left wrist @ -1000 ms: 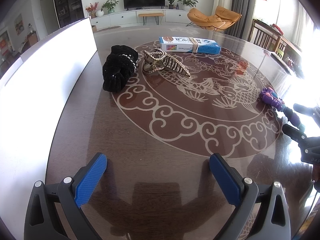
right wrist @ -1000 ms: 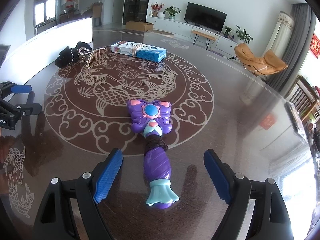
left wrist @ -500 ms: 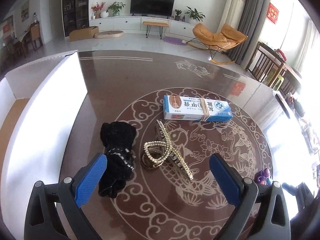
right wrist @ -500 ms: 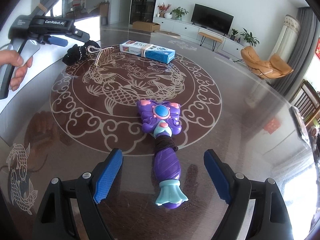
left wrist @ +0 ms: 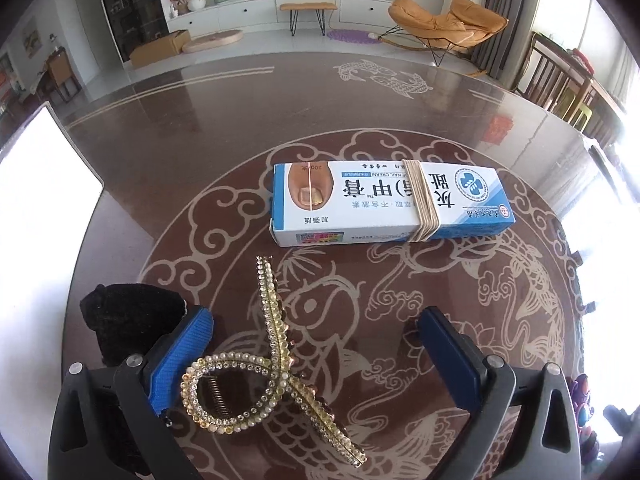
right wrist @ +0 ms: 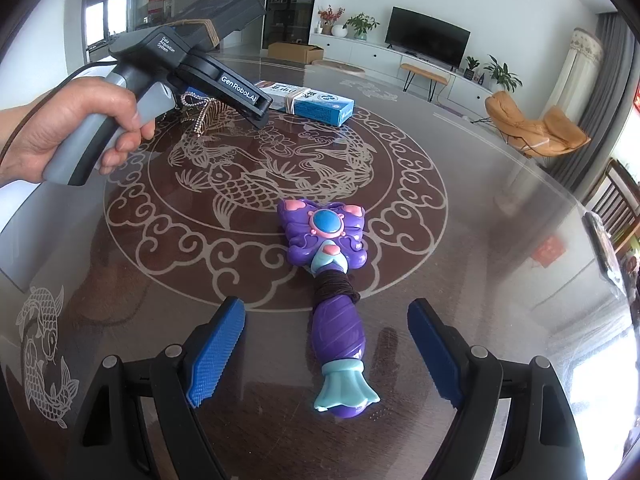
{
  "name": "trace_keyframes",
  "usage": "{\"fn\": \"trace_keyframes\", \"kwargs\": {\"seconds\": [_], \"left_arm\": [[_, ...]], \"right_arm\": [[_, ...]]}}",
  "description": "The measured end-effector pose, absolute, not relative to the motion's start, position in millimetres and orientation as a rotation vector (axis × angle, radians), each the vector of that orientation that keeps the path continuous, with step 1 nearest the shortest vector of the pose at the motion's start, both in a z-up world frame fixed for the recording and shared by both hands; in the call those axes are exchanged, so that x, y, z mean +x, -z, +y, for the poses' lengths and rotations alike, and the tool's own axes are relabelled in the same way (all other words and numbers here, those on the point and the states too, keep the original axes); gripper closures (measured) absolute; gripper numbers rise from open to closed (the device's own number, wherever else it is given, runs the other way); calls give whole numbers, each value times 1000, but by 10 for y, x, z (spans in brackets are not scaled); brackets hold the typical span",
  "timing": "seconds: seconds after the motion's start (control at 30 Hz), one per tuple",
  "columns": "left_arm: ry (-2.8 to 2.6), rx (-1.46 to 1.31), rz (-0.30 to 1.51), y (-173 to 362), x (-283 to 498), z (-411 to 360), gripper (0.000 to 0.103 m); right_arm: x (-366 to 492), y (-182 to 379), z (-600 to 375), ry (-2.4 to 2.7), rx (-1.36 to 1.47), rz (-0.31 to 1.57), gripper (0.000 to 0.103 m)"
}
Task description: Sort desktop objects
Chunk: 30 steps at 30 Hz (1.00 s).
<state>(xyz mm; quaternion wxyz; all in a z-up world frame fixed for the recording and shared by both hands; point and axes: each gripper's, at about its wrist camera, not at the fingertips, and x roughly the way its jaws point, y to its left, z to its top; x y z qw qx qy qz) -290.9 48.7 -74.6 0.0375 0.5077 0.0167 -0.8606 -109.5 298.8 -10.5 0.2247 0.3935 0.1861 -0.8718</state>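
On the glossy round table, going from the left of the left wrist view: a white bin wall stands at nine o'clock, a black velvet scrunchie lies at about eight o'clock just behind the left blue pad, and the rhinestone hair claw sits at six o'clock, its looped end close to that pad. The left gripper is released, jaws wide on either side of the clip, pads not pressing it. The clip looks light and stiff but fragile: glued stones, thin teeth and a spring hinge. It is best pinched across the sturdy loop near the spring, gently, since the metal could skate on the glass. The scrunchie is soft and will squash anywhere. At twelve o'clock lies a blue-and-white cream box, banded with rubber bands; it is light card that dents, so take it across its narrow sides.

In the right wrist view, the purple toy wand lies between the right gripper's wide-open, empty jaws at six o'clock. It is hard, smooth plastic; the handle is the place to grip.
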Motion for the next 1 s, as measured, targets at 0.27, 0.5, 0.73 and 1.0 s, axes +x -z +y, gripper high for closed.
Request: {"fn": "trace_keyframes", "kwargs": {"seconds": [0.27, 0.5, 0.73, 1.0], "left_arm": [[2803, 1423, -3, 719, -2194, 647, 48], [2912, 1421, -44, 700, -1115, 724, 48], [2937, 1417, -12, 684, -805, 695, 47], [2905, 1441, -79, 733, -826, 792, 18]], "right_arm": [[-1095, 117, 2978, 2405, 1084, 514, 19], [-1096, 110, 2975, 2404, 1086, 511, 19], [-1094, 109, 2965, 2408, 1081, 522, 19], [-1094, 108, 2970, 2405, 1086, 511, 19]]}}
